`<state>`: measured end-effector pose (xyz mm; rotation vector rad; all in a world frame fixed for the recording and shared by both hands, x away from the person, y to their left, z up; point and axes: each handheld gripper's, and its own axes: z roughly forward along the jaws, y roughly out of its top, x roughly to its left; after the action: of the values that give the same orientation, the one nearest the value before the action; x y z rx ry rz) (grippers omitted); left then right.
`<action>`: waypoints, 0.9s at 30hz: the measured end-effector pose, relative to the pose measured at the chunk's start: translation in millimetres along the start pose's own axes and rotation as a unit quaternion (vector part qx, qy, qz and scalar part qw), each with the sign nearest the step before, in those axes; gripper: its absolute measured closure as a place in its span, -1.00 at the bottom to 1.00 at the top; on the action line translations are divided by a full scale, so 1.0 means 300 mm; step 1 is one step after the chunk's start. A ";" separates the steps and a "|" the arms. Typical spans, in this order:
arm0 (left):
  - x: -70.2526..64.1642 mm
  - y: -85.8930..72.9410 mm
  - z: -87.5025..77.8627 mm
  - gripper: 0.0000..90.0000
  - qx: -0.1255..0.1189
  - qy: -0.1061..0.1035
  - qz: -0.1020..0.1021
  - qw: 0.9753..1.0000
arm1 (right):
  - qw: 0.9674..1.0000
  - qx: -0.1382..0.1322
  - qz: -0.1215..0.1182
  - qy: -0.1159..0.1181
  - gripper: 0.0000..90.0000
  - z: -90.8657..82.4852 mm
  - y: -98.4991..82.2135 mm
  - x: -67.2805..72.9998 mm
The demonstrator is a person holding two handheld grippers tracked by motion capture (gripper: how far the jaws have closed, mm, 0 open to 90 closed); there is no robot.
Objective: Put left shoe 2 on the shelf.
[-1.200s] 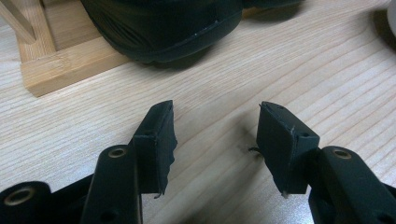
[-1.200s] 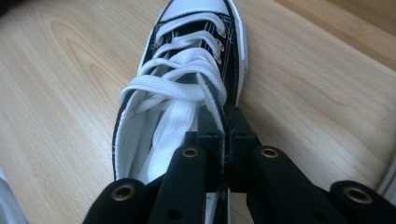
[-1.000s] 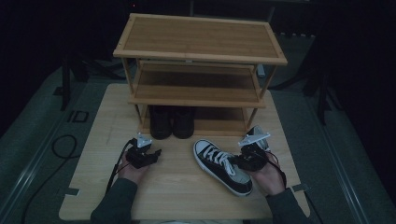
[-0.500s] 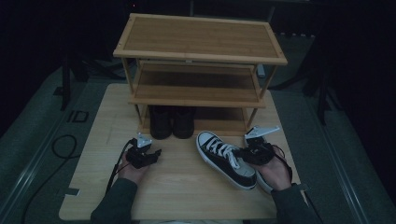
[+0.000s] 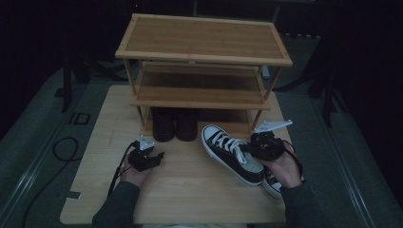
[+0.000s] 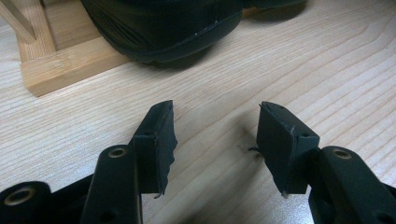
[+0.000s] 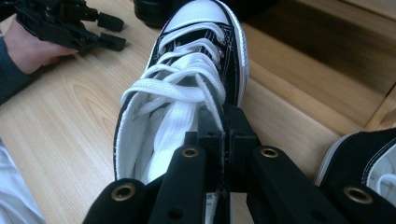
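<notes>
- We see a black canvas high-top sneaker with white laces, white toe cap and white rubber sole (image 5: 230,153) near the right edge of the light wooden table (image 5: 190,190), its toe pointing toward the foot of the rack.
- In the right gripper view the same sneaker (image 7: 187,93) runs away from the camera, toe cap at the far end, and appears lifted slightly above the tabletop; how far it is lifted we cannot tell.
- The right gripper (image 5: 256,146) has its two black jaws pressed together on the side wall of the sneaker's collar, with almost no gap left between them.
- The right hand (image 5: 285,168) holds that gripper close to the table's right edge.
- A second matching black and white sneaker (image 5: 272,184) lies just beside the first, nearer the right front corner and partly under the hand.
- The left gripper (image 5: 159,156) rests low over the table toward the left front part, jaws standing wide apart with only bare wood between them.
- The left hand (image 5: 135,173) grips it from behind, a dark grey sleeve (image 5: 116,209) reaching in from the front edge.
- A three-tier bamboo shoe rack (image 5: 202,45) stands at the back of the table.
- A pair of plain black shoes (image 5: 175,124) sits side by side on the rack's bottom shelf, toward its left end, toes facing the front edge.
</notes>
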<state>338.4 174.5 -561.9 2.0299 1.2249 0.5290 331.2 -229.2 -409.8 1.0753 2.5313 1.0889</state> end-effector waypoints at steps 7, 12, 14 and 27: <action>0.000 0.000 0.000 0.05 0.000 0.000 0.000 1.000 | 1.000 -0.006 -0.004 0.006 0.95 -0.023 0.035 -0.008; 0.000 0.000 0.000 0.05 0.000 0.000 0.000 1.000 | 1.000 -0.012 -0.015 0.013 0.95 -0.036 0.067 -0.020; 0.000 0.000 0.000 0.05 0.000 0.000 0.000 1.000 | 0.999 -0.018 -0.026 0.020 0.95 -0.037 0.078 -0.024; 0.000 0.000 0.000 0.05 -0.001 0.001 0.001 1.000 | 0.997 -0.031 -0.049 0.045 0.94 -0.045 0.165 -0.026</action>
<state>338.5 174.6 -561.9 2.0297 1.2241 0.5315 358.4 -218.7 -366.8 0.8959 2.5700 1.2049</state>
